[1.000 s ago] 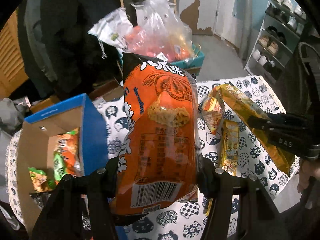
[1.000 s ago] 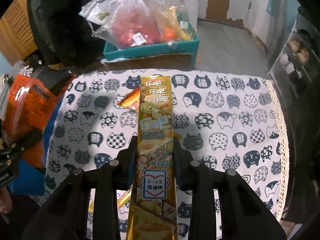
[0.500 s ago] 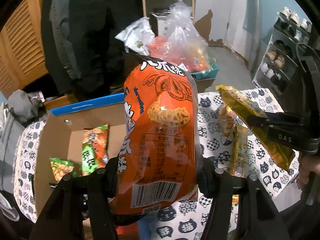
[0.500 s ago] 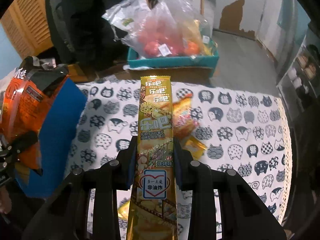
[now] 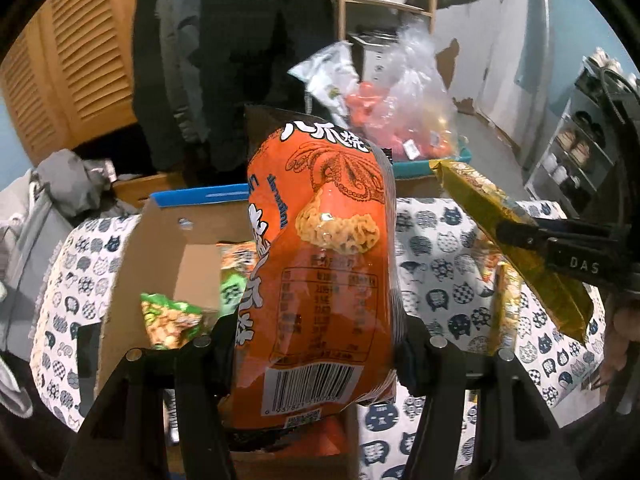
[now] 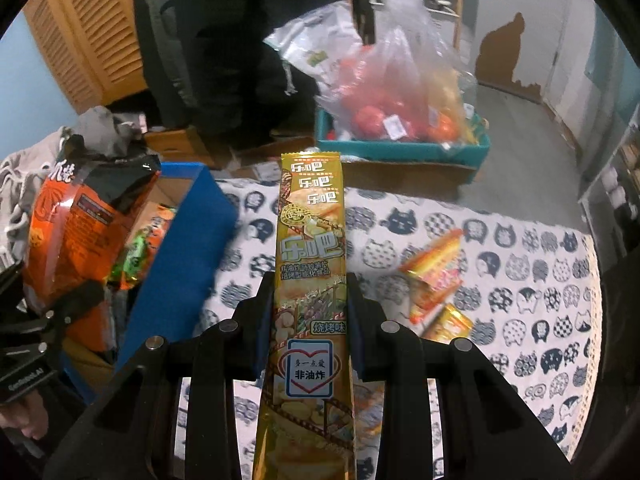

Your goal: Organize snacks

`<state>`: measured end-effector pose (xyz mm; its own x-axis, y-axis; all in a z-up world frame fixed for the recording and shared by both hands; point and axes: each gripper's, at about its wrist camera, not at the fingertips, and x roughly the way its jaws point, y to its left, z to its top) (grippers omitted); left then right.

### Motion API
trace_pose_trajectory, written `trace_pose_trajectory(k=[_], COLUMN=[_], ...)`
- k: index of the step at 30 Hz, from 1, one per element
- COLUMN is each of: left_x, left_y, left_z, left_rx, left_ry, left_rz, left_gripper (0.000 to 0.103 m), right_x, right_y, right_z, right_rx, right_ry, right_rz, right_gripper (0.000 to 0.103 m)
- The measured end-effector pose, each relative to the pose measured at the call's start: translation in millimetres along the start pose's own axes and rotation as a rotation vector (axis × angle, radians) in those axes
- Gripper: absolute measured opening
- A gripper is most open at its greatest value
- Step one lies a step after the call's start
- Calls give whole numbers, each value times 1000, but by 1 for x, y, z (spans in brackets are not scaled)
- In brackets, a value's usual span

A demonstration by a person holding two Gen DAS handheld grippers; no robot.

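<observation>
My left gripper is shut on a big orange octopus snack bag, held upright over the open cardboard box with blue sides. The box holds green and orange snack packs. My right gripper is shut on a long yellow chip packet, held above the cat-print tablecloth. In the left wrist view the right gripper holds that packet at the right. In the right wrist view the orange bag sits at the left over the box.
Loose orange-yellow snack packets lie on the cloth right of the yellow packet. A teal crate with a clear plastic bag of goods stands behind the table. A person in dark clothes stands at the back. A shoe rack is at right.
Both grippers have risen and moved left with their snacks. The orange bag is now over the open box, whose inside shows more fully.
</observation>
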<state>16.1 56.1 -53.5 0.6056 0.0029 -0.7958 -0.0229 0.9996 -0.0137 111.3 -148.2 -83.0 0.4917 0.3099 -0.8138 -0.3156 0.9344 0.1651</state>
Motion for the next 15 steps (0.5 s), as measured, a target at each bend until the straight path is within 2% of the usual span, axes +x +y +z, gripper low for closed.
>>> trace_pose_trajectory(k=[15], left_x=[-1], left_y=[83], left_z=[-14], left_rx=[-147], left_ry=[10], left_rz=[70], left_gripper=[61], right_x=[8], right_y=[75], right_z=[24], right_rx=[-85], right_ry=[-1], right_rz=[57], right_gripper=[30])
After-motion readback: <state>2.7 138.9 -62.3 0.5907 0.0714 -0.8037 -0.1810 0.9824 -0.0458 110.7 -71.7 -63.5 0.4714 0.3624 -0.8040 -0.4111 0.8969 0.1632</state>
